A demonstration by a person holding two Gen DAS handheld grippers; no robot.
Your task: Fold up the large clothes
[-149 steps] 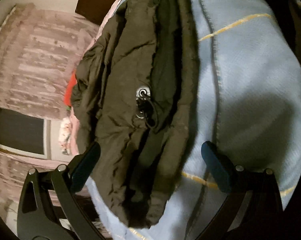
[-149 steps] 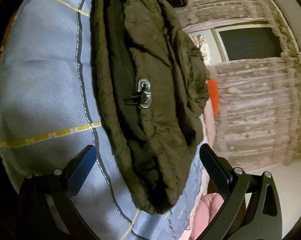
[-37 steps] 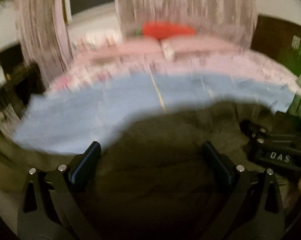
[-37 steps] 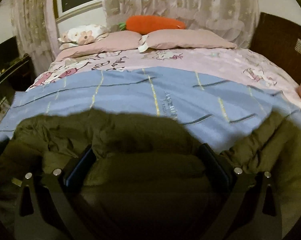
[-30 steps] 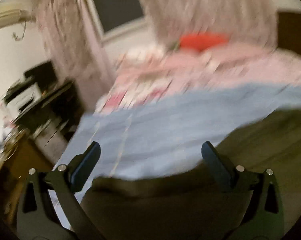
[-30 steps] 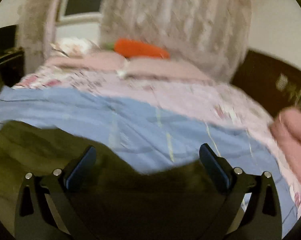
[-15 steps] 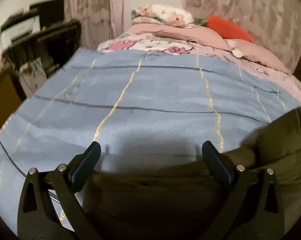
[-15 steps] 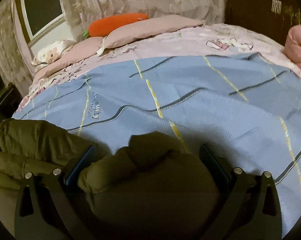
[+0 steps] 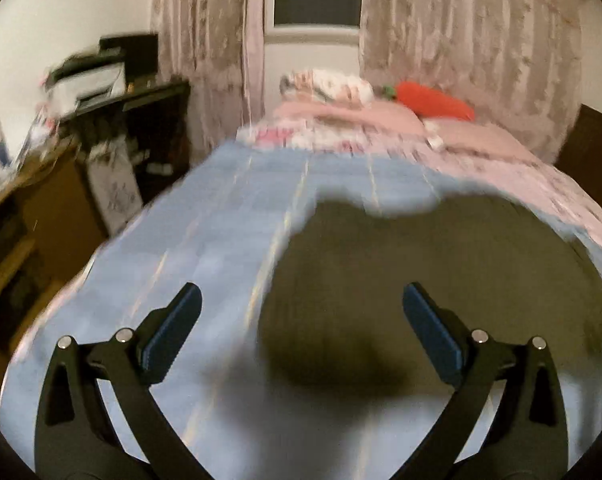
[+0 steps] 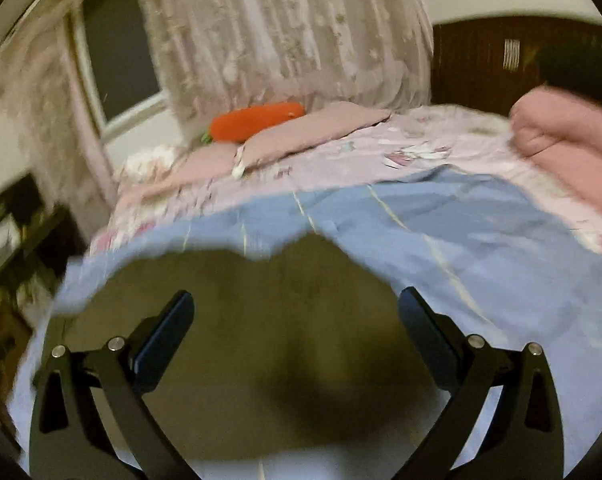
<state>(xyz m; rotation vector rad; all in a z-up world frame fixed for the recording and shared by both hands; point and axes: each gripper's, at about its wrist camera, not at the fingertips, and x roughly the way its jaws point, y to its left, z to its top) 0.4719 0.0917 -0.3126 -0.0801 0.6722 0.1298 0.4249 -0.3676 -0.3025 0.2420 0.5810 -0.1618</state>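
A dark olive padded jacket (image 9: 401, 292) lies bunched in a rounded heap on the blue blanket (image 9: 205, 248) at the near end of the bed. It also shows in the right wrist view (image 10: 277, 344), blurred by motion. My left gripper (image 9: 301, 320) is open and empty above the jacket's left edge. My right gripper (image 10: 295, 322) is open and empty above the jacket's middle. Neither gripper touches the fabric.
Pink pillows (image 10: 301, 132) and an orange carrot plush (image 10: 257, 122) lie at the head of the bed. A folded pink quilt (image 10: 569, 148) sits at the right. A dark desk with clutter (image 9: 113, 116) stands left of the bed. Curtains (image 9: 461, 48) hang behind.
Both grippers have pulled back and risen from the jacket. The jacket now lies as a compact heap, and more of the room shows.
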